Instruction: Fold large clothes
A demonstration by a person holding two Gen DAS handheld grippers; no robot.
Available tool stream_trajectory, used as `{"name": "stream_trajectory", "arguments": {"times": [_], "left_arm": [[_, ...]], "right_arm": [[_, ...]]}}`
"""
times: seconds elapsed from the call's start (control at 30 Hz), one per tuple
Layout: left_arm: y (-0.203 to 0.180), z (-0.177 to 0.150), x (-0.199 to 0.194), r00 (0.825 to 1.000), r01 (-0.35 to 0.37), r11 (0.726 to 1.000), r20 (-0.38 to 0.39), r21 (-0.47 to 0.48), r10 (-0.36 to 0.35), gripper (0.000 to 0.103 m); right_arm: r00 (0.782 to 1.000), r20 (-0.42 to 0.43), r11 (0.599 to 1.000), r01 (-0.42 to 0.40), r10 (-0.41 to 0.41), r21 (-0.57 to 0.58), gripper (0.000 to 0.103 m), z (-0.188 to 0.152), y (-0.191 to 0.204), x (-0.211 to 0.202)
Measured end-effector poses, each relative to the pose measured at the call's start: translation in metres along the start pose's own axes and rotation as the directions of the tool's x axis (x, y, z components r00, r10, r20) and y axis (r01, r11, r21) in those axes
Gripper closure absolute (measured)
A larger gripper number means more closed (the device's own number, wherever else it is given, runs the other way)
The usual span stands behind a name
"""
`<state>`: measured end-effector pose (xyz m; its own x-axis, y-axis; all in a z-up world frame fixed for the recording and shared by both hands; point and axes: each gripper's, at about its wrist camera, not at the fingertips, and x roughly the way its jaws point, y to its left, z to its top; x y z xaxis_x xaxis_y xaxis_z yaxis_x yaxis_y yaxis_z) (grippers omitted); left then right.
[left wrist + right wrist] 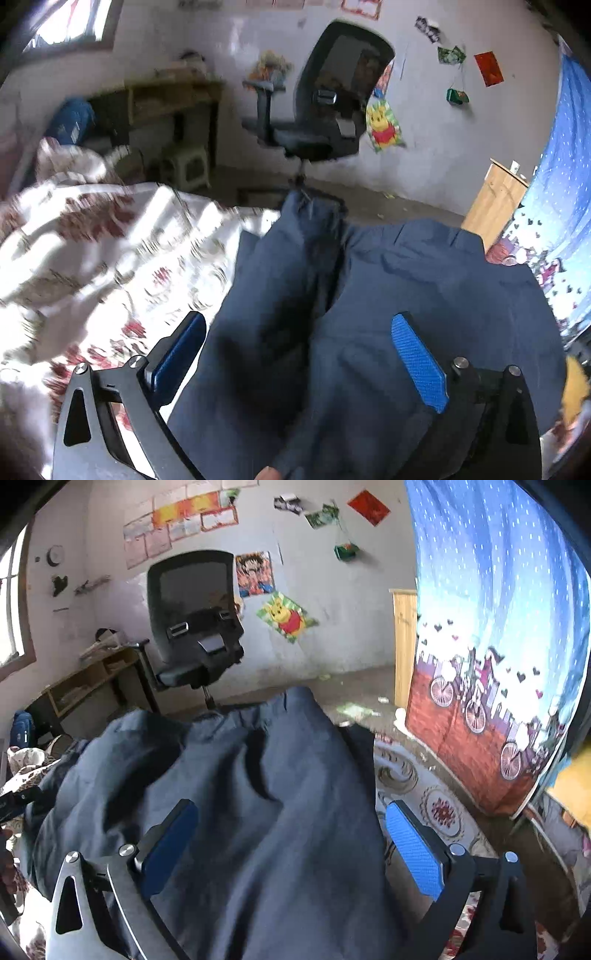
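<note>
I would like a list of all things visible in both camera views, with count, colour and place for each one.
dark blue cloth garment: one, navy, lying crumpled on the bed ahead of both grippers
white floral bedsheet: one, white with red flowers, under the garment
black mesh office chair: one, black, by the far wall
yellow bear poster: one, yellow and red, on the wall
blue picture curtain: one, blue, at the right
wooden desk: one, brown, at the left wall
left gripper: one, black with blue pads, jaws open above the garment
right gripper: one, same colours, jaws open
</note>
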<state>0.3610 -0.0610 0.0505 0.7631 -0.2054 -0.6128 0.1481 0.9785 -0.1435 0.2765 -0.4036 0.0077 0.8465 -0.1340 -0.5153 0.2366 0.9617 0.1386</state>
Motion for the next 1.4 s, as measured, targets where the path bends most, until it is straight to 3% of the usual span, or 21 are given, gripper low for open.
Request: {"name": "stream_trajectory", "arguments": {"times": [0.2, 0.47, 0.93, 1.4], "left_arm": [[-0.025, -0.008, -0.044, 0.993, -0.042, 0.993, 0.115, 0.112, 0.029, 0.002], [-0.05, -0.019, -0.096, 0.964, -0.08, 0.986, 0.261, 0.144, 0.04, 0.002], [-0.058, -0.039, -0.187, 0.944, -0.059, 0.987, 0.33, 0.151, 0.006, 0.002], [-0.073, -0.085, -0.259, 0.925, -0.082, 0.976, 0.381, 0.2, -0.001, 0.001]], "right_arm": [[0.995, 0.095, 1.0, 0.012, -0.009, -0.029, 0.0, 0.005, 0.013, -0.034], [0.978, 0.207, 0.995, -0.009, 0.03, -0.102, 0.0, 0.011, 0.036, -0.081], [0.951, 0.287, 0.981, -0.058, 0.111, -0.187, 0.0, -0.002, 0.059, -0.158], [0.943, 0.307, 0.982, -0.082, 0.132, -0.17, 0.0, -0.034, 0.063, -0.231]]}}
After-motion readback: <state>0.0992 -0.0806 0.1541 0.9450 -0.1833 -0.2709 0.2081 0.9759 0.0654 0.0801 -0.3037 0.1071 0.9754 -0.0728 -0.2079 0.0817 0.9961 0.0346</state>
